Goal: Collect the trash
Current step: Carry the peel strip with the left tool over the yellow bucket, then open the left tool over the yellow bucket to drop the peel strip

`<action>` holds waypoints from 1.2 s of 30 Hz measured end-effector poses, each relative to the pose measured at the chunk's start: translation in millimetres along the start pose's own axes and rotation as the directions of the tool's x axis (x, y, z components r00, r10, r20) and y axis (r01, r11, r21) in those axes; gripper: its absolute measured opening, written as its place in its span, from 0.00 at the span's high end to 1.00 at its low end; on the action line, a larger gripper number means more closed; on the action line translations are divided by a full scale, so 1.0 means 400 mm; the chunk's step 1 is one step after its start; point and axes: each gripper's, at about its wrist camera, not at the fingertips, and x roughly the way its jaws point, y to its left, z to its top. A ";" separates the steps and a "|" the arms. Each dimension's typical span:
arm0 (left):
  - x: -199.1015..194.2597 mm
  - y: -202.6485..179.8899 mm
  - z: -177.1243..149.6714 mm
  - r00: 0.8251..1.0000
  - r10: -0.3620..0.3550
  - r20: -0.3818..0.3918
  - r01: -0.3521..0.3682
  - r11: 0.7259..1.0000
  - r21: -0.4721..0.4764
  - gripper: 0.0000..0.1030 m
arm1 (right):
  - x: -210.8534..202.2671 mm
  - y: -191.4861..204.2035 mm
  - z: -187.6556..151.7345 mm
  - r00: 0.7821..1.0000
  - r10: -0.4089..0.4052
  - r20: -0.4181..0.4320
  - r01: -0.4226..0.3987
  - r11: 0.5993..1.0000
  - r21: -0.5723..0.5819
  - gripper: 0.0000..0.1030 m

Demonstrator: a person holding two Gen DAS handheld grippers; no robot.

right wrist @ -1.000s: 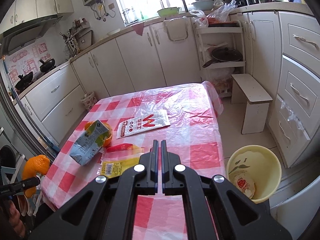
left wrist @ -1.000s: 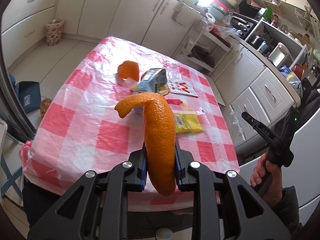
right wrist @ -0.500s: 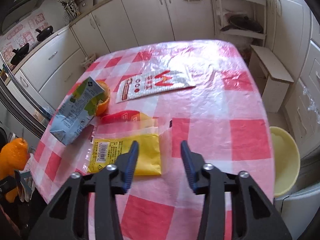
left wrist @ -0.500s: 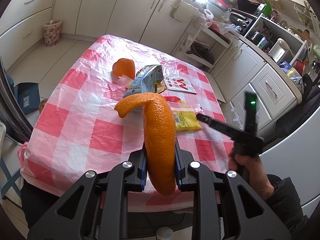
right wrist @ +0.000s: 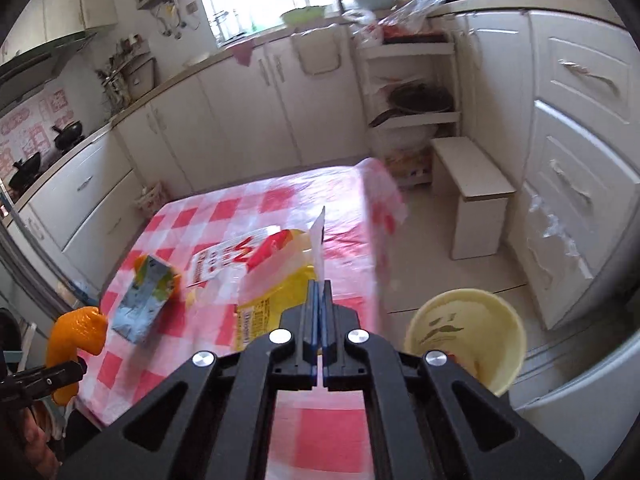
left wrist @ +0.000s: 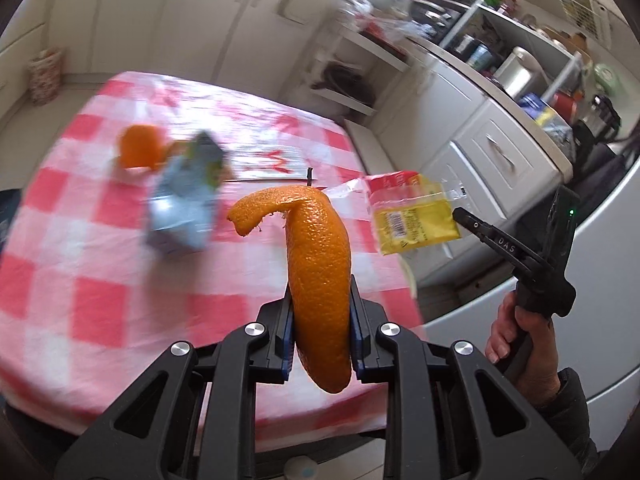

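your left gripper [left wrist: 320,316] is clamping a long curled orange peel [left wrist: 318,276]; both blue pads are pressing its sides, and the peel is standing upright between them with its tip hooking over toward the table [left wrist: 100,280].

your right gripper [right wrist: 320,308] is pinching the clear edge of a yellow packet [right wrist: 276,292]. its jaws have just been closing and are now standing together on the thin film, with a white corner of the packet sticking up above the fingertips. from the left wrist view the same yellow packet [left wrist: 412,220] is hanging off the tip of the right gripper [left wrist: 460,213], lifted clear of the table and out past its right edge, with a red strip showing at the top. a hand [left wrist: 520,344] in a dark sleeve is gripping the handle.

items lying on the table, which is wearing a pink-and-white checked cover:
- a crumpled blue carton [right wrist: 144,300], near the left side, blurred in the left wrist view
- a second piece of orange peel [left wrist: 140,152], just behind the carton and touching it
- a white wrapper with red lettering [right wrist: 224,256], toward the middle, partly hidden by the lifted packet

item on the floor, right of the table:
- a pale yellow bin [right wrist: 468,332], open at the top, with something red and white inside it.
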 end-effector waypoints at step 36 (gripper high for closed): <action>0.402 -0.365 0.043 0.988 0.052 -0.144 -0.025 0.982 0.186 0.35 | 0.090 -0.316 0.124 0.979 -0.201 0.020 0.192 0.956 0.221 0.36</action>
